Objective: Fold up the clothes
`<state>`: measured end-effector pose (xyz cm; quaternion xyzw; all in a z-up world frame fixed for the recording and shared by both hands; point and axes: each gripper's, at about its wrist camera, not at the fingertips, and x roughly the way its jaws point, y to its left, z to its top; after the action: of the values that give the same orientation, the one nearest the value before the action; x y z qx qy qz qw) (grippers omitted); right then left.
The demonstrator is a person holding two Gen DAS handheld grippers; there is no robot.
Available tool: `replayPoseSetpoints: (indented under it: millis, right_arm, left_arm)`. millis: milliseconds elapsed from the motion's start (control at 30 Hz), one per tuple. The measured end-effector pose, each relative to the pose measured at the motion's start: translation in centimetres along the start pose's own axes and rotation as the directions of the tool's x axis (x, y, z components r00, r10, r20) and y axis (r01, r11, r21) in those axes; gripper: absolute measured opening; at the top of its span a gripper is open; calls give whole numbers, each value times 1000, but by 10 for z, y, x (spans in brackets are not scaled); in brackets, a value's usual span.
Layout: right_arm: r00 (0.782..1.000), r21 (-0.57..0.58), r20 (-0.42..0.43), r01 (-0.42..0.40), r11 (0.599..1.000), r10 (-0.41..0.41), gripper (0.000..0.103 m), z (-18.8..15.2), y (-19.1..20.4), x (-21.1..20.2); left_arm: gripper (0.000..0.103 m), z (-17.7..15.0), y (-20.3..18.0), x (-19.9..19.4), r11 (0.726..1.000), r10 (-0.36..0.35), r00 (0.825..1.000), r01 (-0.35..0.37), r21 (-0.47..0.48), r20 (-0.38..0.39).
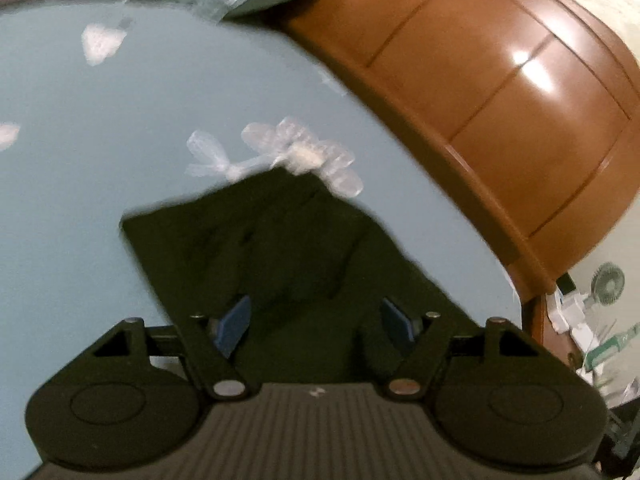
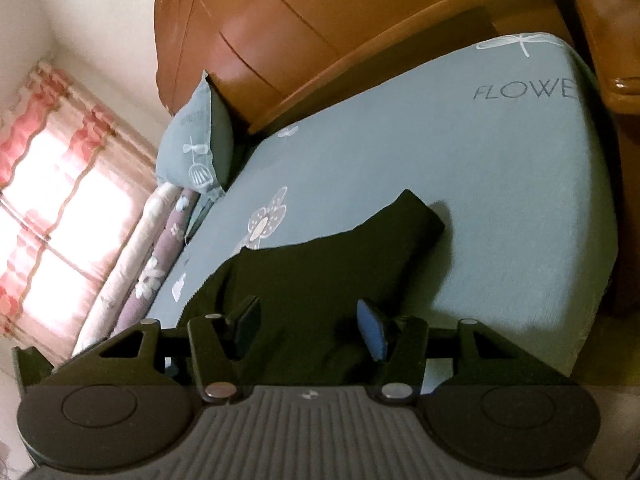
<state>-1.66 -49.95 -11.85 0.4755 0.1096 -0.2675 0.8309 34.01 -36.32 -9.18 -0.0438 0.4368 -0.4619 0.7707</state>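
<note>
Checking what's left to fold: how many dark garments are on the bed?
1: the dark garment lies on the blue sheet, just ahead of both tongs. Others could be out of view.

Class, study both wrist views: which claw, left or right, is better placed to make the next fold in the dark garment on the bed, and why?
Probably the right claw. Its view is sharp, it stands open over the dark garment, and a raised fold lies straight ahead. The left claw is open over the garment too, but its view is blurred.

- The garment [image 2: 320, 276] lies on the bed [image 2: 500, 200], near its middle.
- The pillow [image 2: 192, 148] stands at the bed's head edge, against the headboard [image 2: 280, 40].
</note>
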Motion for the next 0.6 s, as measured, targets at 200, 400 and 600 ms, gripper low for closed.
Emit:
replayPoseSetpoints:
  millis: [200,400,600]
  right_arm:
    - [1000,10,-10,-8,1000,8,61,-3,-4,-3]
    - [991,-91,-43,-133,987,129,56,-8,18,3]
    - [975,-287,-153,-199,937,160,46,-35,62,56]
  left_arm:
    - [72,12,8,31,986,148,989,-147,75,-4]
    - [71,23,-8,29,981,161,987,-160,110,3]
    - [73,24,-23,6,986,107,994,-108,131,12]
